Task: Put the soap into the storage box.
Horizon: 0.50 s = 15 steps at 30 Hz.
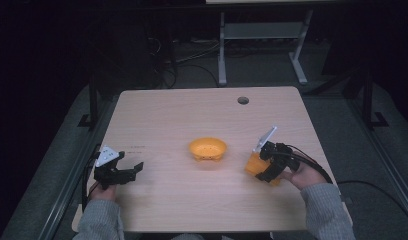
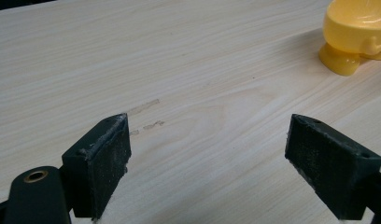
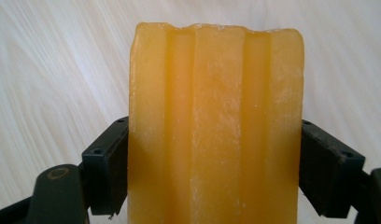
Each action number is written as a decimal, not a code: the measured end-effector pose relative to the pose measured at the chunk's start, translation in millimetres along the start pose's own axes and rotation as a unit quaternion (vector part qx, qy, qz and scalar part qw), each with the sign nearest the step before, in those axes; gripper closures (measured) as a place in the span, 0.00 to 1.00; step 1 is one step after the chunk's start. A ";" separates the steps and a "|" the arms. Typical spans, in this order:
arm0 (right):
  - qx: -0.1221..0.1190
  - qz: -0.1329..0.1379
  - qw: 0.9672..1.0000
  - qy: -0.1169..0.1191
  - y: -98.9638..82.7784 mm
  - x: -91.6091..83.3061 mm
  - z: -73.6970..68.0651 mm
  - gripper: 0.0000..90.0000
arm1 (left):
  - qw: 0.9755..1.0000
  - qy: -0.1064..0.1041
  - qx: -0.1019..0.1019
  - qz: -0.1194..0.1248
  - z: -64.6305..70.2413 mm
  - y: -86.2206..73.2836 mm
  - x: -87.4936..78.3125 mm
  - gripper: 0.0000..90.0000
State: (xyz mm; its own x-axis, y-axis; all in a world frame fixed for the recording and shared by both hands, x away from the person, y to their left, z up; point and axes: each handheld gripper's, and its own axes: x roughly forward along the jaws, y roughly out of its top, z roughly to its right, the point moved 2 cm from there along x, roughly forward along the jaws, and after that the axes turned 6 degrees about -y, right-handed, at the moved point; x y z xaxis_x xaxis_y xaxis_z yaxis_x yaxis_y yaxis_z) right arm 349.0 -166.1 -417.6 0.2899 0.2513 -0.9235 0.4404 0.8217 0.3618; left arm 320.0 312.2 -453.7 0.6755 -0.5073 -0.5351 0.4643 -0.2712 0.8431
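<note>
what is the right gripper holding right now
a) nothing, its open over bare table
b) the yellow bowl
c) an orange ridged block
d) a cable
c: in the right gripper view the right gripper has its two black jaws pressed against the sides of an orange ridged block, while the yellow plastic bowl sits apart at the middle of the light wooden table.

Grey knit sleeves point(image 1: 324, 205); 2 black hand-held grippers, left point(image 1: 134, 170), right point(image 1: 259, 162); black cables.

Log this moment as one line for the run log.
left gripper: open, empty, over table | right gripper: shut on orange block | yellow bowl: mid-table, untouched
</note>
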 end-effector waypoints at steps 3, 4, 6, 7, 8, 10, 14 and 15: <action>-0.012 0.011 1.000 0.004 11.7 -3.6 3.7 0.23 | 1.000 -0.001 0.000 -0.002 -0.1 -0.4 0.6 0.15; -0.016 0.015 1.000 0.007 18.0 -4.8 5.3 0.23 | 1.000 -0.002 0.000 -0.001 -0.2 -0.5 1.1 0.15; -0.018 0.018 1.000 0.010 21.4 -5.1 6.0 0.23 | 1.000 -0.003 -0.002 -0.002 -0.2 -0.6 1.1 0.15; -0.024 0.021 0.999 0.013 28.2 -5.0 7.6 0.23 | 1.000 -0.004 -0.002 -0.002 -0.3 -0.5 1.1 0.15; -0.024 0.021 0.999 0.013 28.2 -5.0 7.6 0.23 | 1.000 -0.004 -0.001 -0.002 -0.6 -0.3 0.8 0.15; -0.033 0.017 0.999 0.014 39.5 -2.9 8.2 0.23 | 1.000 -0.004 -0.005 -0.001 -0.9 -0.2 0.5 0.15; -0.049 0.011 0.999 0.017 55.6 2.4 9.2 0.23 | 1.000 -0.005 -0.008 0.002 -1.0 -0.4 1.0 0.15; -0.053 0.012 0.998 0.019 59.2 3.6 9.5 0.23 | 1.000 -0.005 -0.008 0.003 -1.1 -0.4 1.0 0.15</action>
State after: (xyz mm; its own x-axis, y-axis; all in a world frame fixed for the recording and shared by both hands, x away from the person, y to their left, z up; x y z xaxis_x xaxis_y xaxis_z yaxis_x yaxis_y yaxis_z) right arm 384.2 -121.4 -398.2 0.2669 0.2892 -0.9193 0.3411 0.8638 0.3708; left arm 321.1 312.7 -454.6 0.6724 -0.5173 -0.5294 0.4693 -0.2551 0.8454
